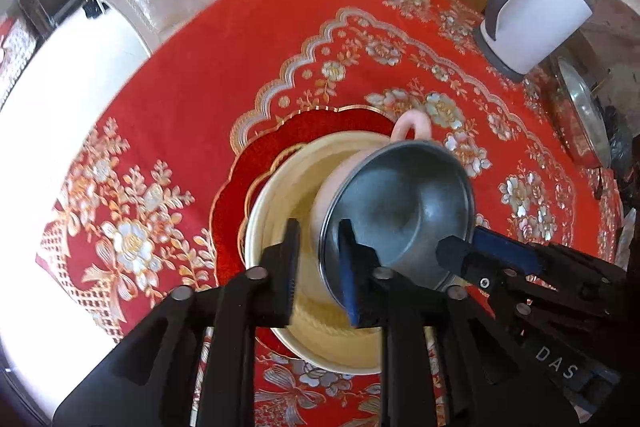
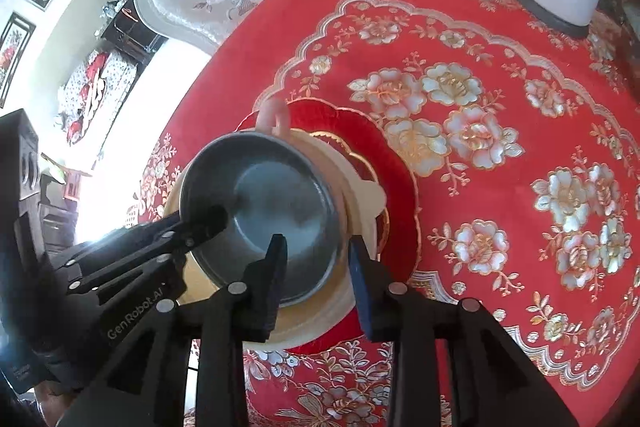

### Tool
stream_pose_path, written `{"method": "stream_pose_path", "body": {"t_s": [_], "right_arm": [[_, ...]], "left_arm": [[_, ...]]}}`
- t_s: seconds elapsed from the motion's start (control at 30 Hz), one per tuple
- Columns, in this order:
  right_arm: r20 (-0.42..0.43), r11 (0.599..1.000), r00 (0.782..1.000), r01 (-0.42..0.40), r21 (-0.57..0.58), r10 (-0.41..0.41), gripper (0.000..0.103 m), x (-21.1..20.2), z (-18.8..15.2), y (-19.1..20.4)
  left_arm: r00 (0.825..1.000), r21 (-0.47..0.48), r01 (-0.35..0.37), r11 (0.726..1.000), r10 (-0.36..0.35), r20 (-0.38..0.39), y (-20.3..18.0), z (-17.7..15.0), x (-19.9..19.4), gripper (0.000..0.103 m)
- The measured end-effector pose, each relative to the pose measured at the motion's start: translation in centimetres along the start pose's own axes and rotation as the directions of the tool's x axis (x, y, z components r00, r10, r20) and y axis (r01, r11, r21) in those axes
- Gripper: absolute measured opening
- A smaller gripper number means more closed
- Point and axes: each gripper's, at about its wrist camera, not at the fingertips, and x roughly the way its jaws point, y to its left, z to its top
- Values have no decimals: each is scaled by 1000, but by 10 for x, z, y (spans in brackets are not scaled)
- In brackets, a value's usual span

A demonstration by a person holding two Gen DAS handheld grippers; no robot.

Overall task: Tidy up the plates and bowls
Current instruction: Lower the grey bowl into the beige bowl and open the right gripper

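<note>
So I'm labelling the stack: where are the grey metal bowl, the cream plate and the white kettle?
grey metal bowl (image 2: 276, 211): right wrist view, inner floor.
cream plate (image 1: 292, 187): left wrist view, bare inner surface.
white kettle (image 1: 536, 15): left wrist view, side wall.

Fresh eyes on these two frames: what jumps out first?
A stack at the table's centre: a metal bowl nested in a pink cup, on a cream dish atop a red scalloped plate. Around it spreads the red floral tablecloth. Both grippers, left gripper and right gripper, straddle the bowl's rim, jaws slightly apart.
</note>
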Motion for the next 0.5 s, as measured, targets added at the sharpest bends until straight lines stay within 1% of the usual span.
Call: {"method": "stream_pose_path", "body": {"t_s": [0.13,0.3,0.4,0.5], "right_arm": [[20,1000,1000,-11,16,10,32,-8,-2,-5],[64,998,997,-40,48,37,33,-22,-10,-11],[90,996,994,-59,59,54,40,-25,-14,-10],[105,997,993,-59,58,52,41,-26,-17,-9]], "left_arm": [[999,-3,1,1000,-1,34,2,0,-12,34],[999,7,-10,1000,10,51,1,-3,-19,34],[998,23,-16,1000,14,69,-3,-6,-23,34],[997,28,-20,999,18,80,-5,-8,-26,34]]}}
